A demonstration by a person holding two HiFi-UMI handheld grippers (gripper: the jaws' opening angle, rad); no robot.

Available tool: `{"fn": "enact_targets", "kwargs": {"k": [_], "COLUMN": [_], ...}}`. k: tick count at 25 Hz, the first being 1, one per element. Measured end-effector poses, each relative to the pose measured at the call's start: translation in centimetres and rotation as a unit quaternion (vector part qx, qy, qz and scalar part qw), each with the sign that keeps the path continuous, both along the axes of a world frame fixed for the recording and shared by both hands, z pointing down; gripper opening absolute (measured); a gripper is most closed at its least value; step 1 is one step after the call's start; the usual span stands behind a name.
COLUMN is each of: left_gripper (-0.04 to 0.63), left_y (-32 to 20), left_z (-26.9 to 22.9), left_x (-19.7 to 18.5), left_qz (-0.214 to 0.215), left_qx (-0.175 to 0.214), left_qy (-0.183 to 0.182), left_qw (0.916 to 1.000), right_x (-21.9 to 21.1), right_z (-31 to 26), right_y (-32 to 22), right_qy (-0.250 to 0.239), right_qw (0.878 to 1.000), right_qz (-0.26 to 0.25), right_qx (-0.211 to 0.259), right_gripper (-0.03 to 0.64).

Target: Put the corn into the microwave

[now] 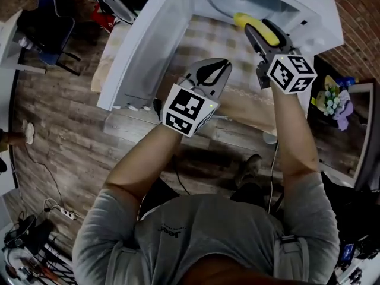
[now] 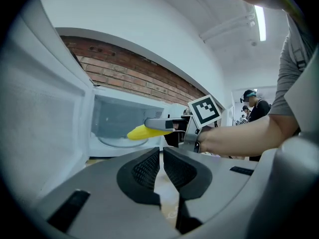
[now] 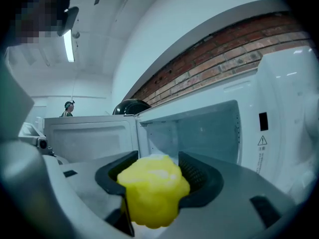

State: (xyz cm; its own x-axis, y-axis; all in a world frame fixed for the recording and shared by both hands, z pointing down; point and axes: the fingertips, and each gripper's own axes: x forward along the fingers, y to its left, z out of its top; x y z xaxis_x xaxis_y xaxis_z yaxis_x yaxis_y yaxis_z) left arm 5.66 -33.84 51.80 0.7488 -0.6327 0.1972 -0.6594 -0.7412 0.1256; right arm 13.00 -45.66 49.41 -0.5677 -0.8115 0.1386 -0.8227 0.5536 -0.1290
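Observation:
The yellow corn is clamped between the jaws of my right gripper, right at the mouth of the white microwave. The microwave's door stands swung open to the left. In the right gripper view the corn fills the jaws, facing the lit cavity. From the left gripper view the corn hangs in front of the glass turntable. My left gripper is lower and nearer me, shut with nothing in it.
The microwave stands on a pale patterned tabletop. A dark chair is at the upper left, a bunch of flowers at the right, and cables with a power strip lie on the wooden floor. A person stands in the background.

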Motion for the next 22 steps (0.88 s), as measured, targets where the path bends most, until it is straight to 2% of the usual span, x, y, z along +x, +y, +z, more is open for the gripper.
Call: {"fn": "enact_targets", "kwargs": {"k": [7, 12, 17, 22], "left_gripper": [0.04, 0.04, 0.04, 0.04], "left_y": [-1.8, -2.3, -3.2, -4.0], "left_z": [1.9, 2.4, 2.5, 2.5], "left_x": [-0.2, 0.5, 0.7, 0.6], "left_qz": [-0.009, -0.004, -0.002, -0.003], "left_qx": [0.019, 0.021, 0.02, 0.017], "left_qy": [-0.003, 0.003, -0.008, -0.004], "left_qw": [0.9998, 0.9998, 0.9998, 0.9998], "right_x": [-0.2, 0.3, 0.8, 1.2], "right_z": [1.0, 2.2, 3.0, 3.2], "right_y": [-2.7, -5.4, -8.3, -10.6], "right_qy": [0.007, 0.018, 0.019, 0.044], "right_qw": [1.0, 0.999, 0.998, 0.995], "right_qz": [0.004, 0.029, 0.059, 0.085], "right_qx": [0.011, 0.003, -0.012, -0.012], "right_gripper": [0.262, 0.262, 0.262, 0.262]}}
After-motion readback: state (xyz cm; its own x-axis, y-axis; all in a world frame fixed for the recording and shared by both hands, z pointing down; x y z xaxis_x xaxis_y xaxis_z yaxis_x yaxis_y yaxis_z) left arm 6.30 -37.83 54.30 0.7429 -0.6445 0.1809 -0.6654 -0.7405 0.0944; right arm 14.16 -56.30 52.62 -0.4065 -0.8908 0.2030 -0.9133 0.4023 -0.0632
